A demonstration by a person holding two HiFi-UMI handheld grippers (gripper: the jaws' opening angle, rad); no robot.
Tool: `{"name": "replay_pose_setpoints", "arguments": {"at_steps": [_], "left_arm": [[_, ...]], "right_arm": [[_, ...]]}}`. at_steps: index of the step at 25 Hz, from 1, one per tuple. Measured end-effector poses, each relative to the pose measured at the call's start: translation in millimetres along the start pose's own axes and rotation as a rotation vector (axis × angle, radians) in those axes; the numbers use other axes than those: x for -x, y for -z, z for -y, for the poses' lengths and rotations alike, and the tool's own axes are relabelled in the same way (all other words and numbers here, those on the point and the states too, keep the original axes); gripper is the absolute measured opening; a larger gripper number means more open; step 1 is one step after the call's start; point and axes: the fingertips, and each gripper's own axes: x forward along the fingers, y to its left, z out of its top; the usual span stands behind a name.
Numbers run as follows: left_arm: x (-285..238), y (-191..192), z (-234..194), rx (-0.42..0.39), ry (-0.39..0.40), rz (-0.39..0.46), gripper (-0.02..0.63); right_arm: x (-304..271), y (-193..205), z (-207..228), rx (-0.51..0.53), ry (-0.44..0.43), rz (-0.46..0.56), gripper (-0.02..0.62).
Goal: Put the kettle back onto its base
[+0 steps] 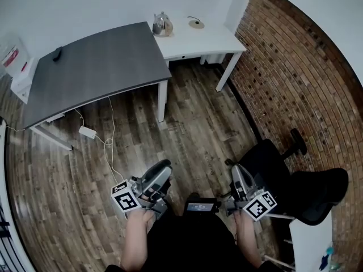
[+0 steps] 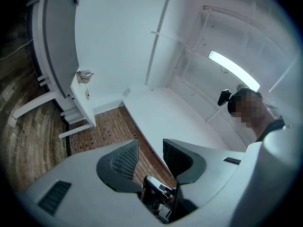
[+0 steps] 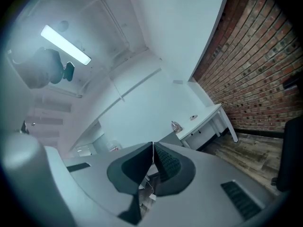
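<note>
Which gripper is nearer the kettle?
Left, slightly. Both are far back across the floor: the left gripper almost in line with the kettle, the right gripper further off to the side.

The kettle at the left edge of the white tabletop looks like polished metal, glossy with bright glints. That tabletop is smooth and matt; the grey tabletop beside it is matt too. The floor is wood planking with a streaky grain, and the wall is rough brick. My left gripper and right gripper have smooth matt grey plastic shells and dark ribbed pads.
</note>
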Motion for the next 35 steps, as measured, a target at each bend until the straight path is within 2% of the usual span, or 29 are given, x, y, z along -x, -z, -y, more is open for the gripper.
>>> {"name": "replay_pose_setpoints", "arguments": {"at_steps": [5, 11, 17, 23, 27, 31, 35], "left_arm": [[7.1, -8.1, -1.6, -0.01, -0.005, 0.016, 0.163], [14.3, -24.7, -2.2, -0.028, -0.002, 0.04, 0.167], [7.5, -23.0, -8.3, -0.02, -0.019, 0.029, 0.167], [-5.5, -22.2, -30.3, -0.028, -0.08, 0.0, 0.169], [-27.2, -29.7, -54.1, -0.05, -0.129, -0.006, 0.169], [-69.5, -36.6, -77.3, -0.076, -0.17, -0.026, 0.169], [-120.2, -42.1, -98.2, -0.128, -0.207, -0.036, 0.21]], "right_arm": [[1.1, -7.1, 9.1, 0.005, 0.044, 0.024, 0.017], [-11.2, -5.5, 1.9, 0.0, 0.033, 0.02, 0.017], [-17.4, -4.9, 4.9, -0.014, 0.03, 0.005, 0.017], [-35.7, 1.7, 32.1, -0.071, 0.019, -0.003, 0.017], [-64.5, -3.5, 62.2, -0.119, -0.012, -0.004, 0.017], [-99.6, -26.1, 94.8, -0.154, -0.069, 0.004, 0.017], [-134.2, -57.3, 127.0, -0.151, -0.137, 0.006, 0.018]]}}
